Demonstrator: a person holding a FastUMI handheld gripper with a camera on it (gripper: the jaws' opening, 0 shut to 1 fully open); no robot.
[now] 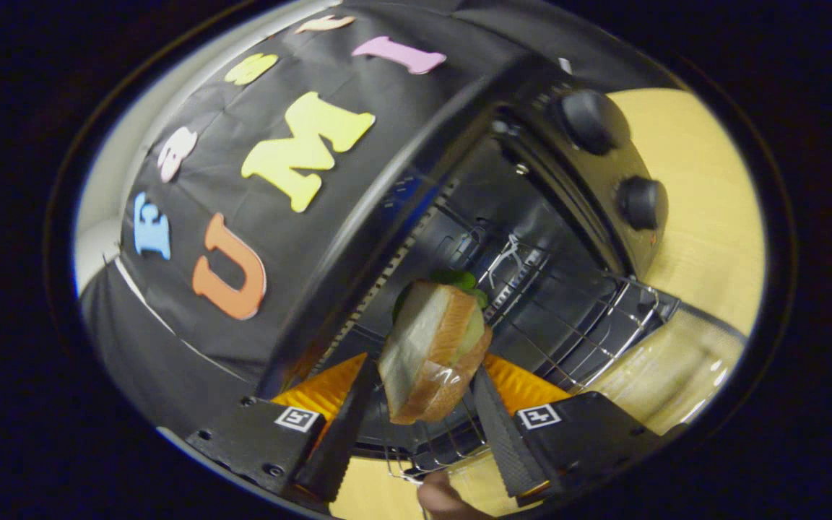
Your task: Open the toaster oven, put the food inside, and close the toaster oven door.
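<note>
The toaster oven (531, 238) stands open ahead of me on the pale wooden table (705, 217), its view tilted. A wire rack (582, 332) is slid partway out of its dark cavity, over the lowered glass door (676, 375). 2 knobs (589, 119) sit on its control panel. My gripper (427, 404) has its 2 fingers clamped on a sandwich (430, 354), bread with green leaf showing, held on edge just above the rack's front. A fingertip (441, 498) shows below my fingers.
</note>
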